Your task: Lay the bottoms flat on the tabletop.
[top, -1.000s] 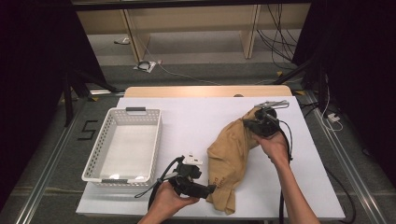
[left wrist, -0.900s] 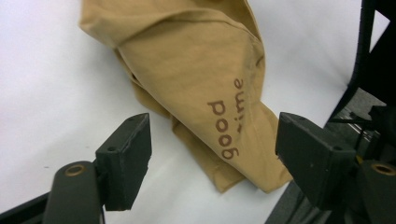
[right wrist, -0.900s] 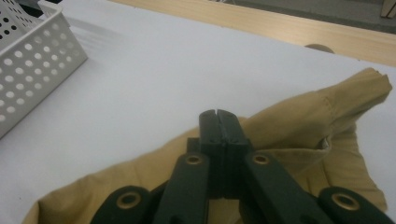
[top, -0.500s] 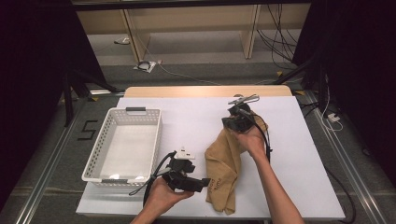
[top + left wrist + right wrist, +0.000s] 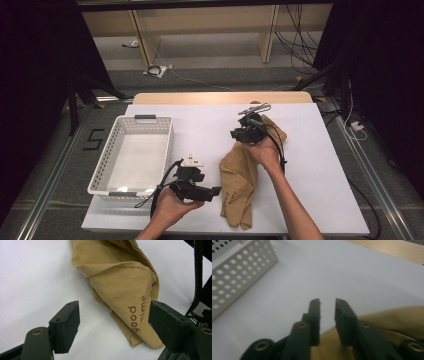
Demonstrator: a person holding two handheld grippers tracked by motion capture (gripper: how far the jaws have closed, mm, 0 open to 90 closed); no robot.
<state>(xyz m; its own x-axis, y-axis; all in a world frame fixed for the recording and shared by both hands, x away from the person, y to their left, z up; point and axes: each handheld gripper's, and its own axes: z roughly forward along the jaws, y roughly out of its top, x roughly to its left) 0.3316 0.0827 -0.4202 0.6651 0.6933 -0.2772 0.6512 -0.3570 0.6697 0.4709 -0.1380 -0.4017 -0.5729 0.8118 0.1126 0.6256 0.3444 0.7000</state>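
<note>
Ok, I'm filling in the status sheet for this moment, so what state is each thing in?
Tan cloth: folded over and bunched, lying on the table, held by neither hand-held gripper.
White basket: upright, nothing in it.
Left hand-held gripper: jaws wide open, nothing gripped, the cloth's printed end just ahead.
Right hand-held gripper: jaws have just been opening, narrow gap, nothing between them, over the cloth's far end.

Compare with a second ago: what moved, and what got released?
The right gripper carried the cloth's far end leftward, folding it narrower; its jaws have just been opening, nothing between them now, so the cloth is let go. The left gripper stayed put by the cloth's near end, jaws open and apart from it. The basket has not moved.
</note>
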